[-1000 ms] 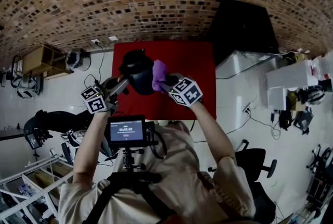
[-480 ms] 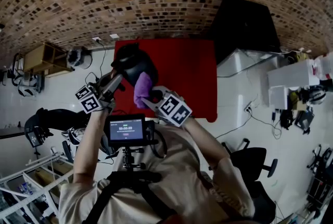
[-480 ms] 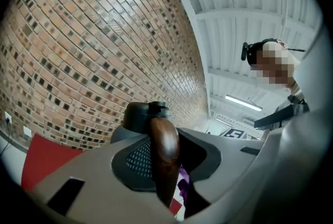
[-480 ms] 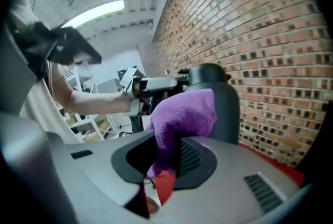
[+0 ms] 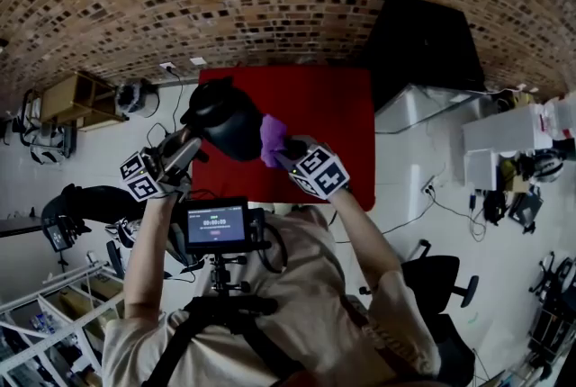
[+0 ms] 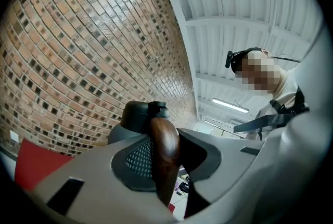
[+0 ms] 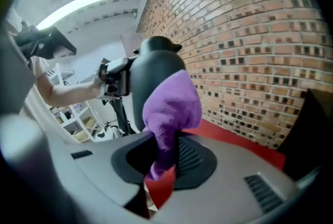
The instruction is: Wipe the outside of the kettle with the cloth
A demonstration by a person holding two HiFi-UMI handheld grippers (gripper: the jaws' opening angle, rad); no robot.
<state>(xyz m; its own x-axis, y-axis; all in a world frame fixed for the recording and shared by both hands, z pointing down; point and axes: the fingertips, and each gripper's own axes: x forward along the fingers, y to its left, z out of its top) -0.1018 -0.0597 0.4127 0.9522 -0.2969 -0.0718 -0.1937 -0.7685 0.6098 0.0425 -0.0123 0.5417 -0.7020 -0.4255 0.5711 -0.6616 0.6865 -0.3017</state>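
The left gripper [image 5: 186, 148] has drifted outward and lifted, carrying the black kettle [image 5: 221, 119] with it. Its jaws have eased a hair apart, yet they clamp narrowly on the brown wooden handle [image 6: 165, 147]. That forearm reaches forward with the gripper about level, holding the kettle aloft over the left edge of the red tabletop [image 5: 333, 124]. Half a second ago the purple cloth [image 5: 273, 137] sat lower on the kettle's near side. Now it presses the right flank, so I judge a wiping stroke is under way. The right gripper [image 5: 290, 149], angled downward on a bent arm, pinches the cloth.
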